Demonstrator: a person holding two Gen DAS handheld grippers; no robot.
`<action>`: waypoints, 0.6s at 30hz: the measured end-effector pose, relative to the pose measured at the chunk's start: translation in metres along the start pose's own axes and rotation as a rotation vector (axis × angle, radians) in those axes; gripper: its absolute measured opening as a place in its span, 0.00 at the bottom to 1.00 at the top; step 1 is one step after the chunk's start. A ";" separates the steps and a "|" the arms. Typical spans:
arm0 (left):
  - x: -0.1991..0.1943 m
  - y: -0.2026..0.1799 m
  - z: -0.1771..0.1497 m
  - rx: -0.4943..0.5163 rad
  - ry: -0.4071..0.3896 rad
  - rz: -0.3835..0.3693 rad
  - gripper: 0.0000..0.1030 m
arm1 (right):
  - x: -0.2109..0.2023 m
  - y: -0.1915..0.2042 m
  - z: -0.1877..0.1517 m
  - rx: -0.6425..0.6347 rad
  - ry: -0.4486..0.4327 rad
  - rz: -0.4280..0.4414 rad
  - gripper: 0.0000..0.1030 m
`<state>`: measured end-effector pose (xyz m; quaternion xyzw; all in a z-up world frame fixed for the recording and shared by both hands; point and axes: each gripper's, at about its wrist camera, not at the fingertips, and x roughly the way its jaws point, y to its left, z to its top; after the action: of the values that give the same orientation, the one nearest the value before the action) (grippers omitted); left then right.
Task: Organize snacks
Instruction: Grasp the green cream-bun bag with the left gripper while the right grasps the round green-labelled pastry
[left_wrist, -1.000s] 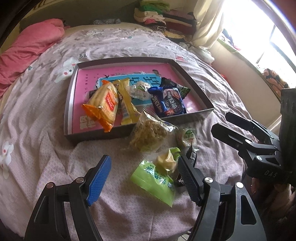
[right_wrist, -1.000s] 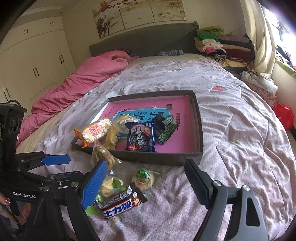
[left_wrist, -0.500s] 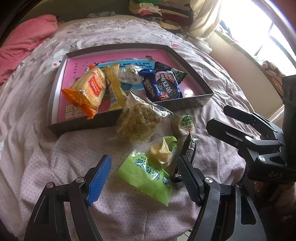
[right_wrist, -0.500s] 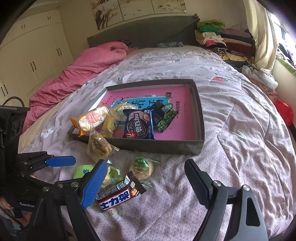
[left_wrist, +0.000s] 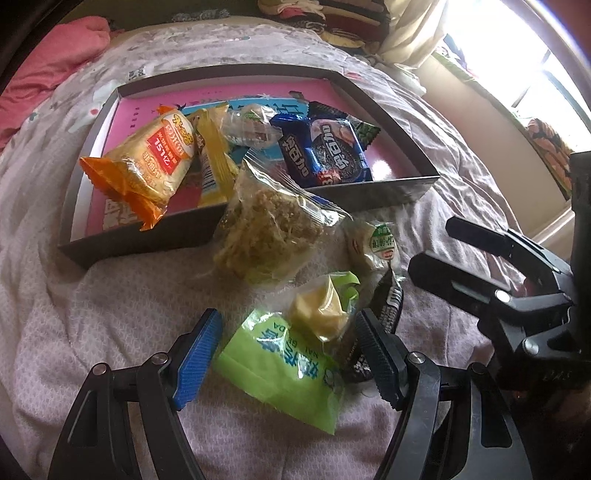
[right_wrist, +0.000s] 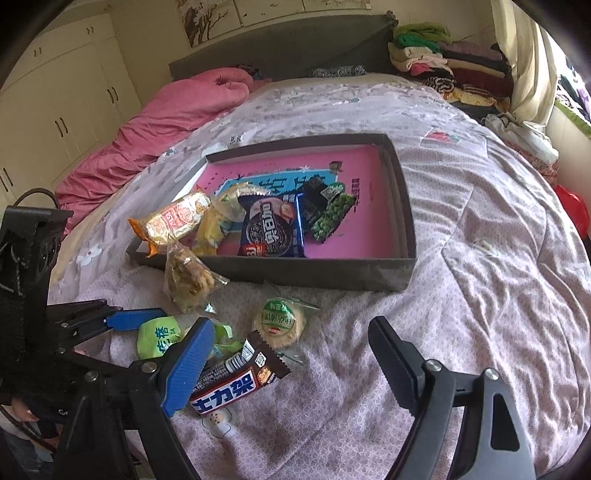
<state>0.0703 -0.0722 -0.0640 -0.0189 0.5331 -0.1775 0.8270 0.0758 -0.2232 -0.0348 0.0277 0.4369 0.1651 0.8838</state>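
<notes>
A: Bedroom, wide bed under a pale lilac bedspread. Pink quilt at 10 o'clock, folded clothes at 1 o'clock. Dark shallow box in the middle, at 12 o'clock from both grippers.

B: Several snacks already inside, among them an orange packet hanging over the near wall. Four more outside on the cover, just in front of the box.

A: What about the left gripper?

B: Wide apart, pitched down, low over the green packet. Blue pad at 9 o'clock of it, black pad at 3 o'clock. Contact with the wrapper: impossible to tell. Nothing clamped yet.

A: And the right gripper?

B: Also apart, holding nothing, low over the cover. Chocolate bar at 8 o'clock, partly under the blue finger. Round cake at 12 o'clock.

A: Probable dangers?

B: Slippery film, so maybe a grip on the flat edge only, then a drop on the way to the box. Soft bedspread perhaps pinched together with the wrapper. Chocolate bar just beside the black pad of the left gripper, so possibly caught too.

A: Also little room between the two grippers, with some risk of a bump. On the way to the box, maybe a knock against the clear bag leaning on the box wall.
</notes>
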 end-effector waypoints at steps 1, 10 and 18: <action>0.001 0.000 0.000 0.000 0.004 0.002 0.73 | 0.002 0.000 0.000 0.002 0.007 0.002 0.82; 0.011 -0.004 0.001 0.027 0.020 0.033 0.73 | 0.020 0.002 0.000 -0.018 0.052 -0.016 0.77; 0.013 -0.014 0.001 0.057 0.023 0.043 0.63 | 0.038 0.010 0.005 -0.045 0.094 -0.007 0.55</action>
<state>0.0722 -0.0898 -0.0716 0.0183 0.5377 -0.1749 0.8246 0.0983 -0.2008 -0.0592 -0.0016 0.4742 0.1728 0.8633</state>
